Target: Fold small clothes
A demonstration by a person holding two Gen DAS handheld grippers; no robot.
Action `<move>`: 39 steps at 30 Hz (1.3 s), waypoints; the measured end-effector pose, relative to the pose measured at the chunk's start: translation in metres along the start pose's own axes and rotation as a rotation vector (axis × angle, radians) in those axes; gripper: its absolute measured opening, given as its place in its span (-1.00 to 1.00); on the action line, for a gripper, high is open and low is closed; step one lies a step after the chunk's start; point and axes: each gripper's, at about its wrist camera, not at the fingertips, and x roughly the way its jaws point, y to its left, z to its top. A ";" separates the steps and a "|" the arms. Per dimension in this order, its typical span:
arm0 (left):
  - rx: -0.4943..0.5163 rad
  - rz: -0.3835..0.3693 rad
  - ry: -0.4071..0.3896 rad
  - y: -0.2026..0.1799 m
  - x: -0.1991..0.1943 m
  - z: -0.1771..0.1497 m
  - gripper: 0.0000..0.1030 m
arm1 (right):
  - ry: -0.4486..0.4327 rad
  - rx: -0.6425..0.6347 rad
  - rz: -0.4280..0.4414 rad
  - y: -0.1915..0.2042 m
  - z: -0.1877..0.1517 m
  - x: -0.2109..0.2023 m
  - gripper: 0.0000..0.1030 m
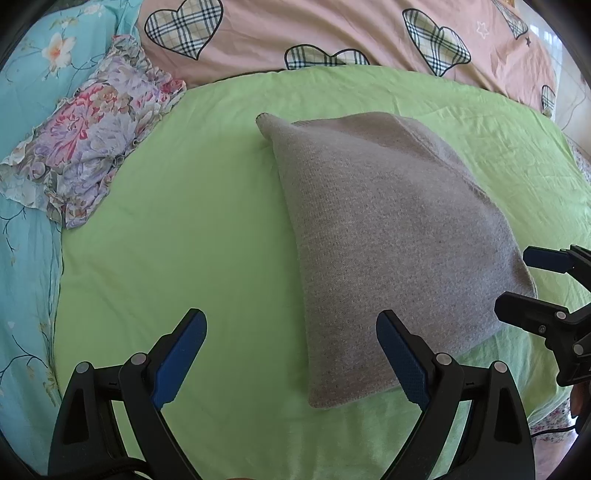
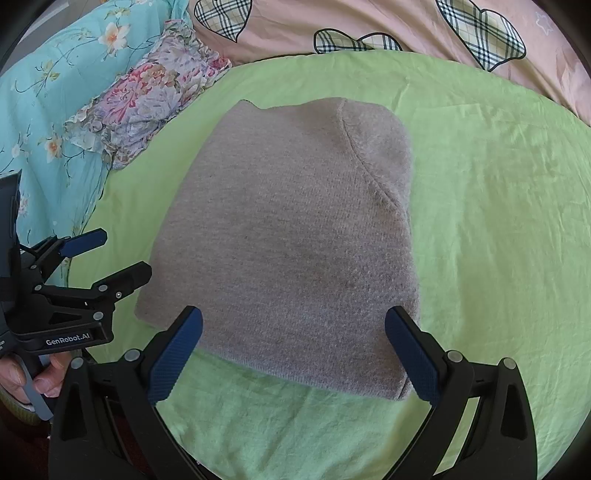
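Note:
A grey knitted garment lies folded into a compact rectangle on the green sheet; it also shows in the right wrist view. My left gripper is open and empty, hovering at the garment's near left corner; it also shows at the left of the right wrist view. My right gripper is open and empty, just above the garment's near edge; it also shows at the right edge of the left wrist view.
A folded floral garment lies at the far left on a turquoise flowered cover. A pink quilt with plaid hearts lies behind the green sheet. The floral garment also shows in the right wrist view.

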 end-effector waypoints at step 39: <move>0.006 -0.005 -0.010 -0.003 -0.004 0.001 0.83 | -0.001 -0.003 0.005 0.005 -0.001 -0.001 0.92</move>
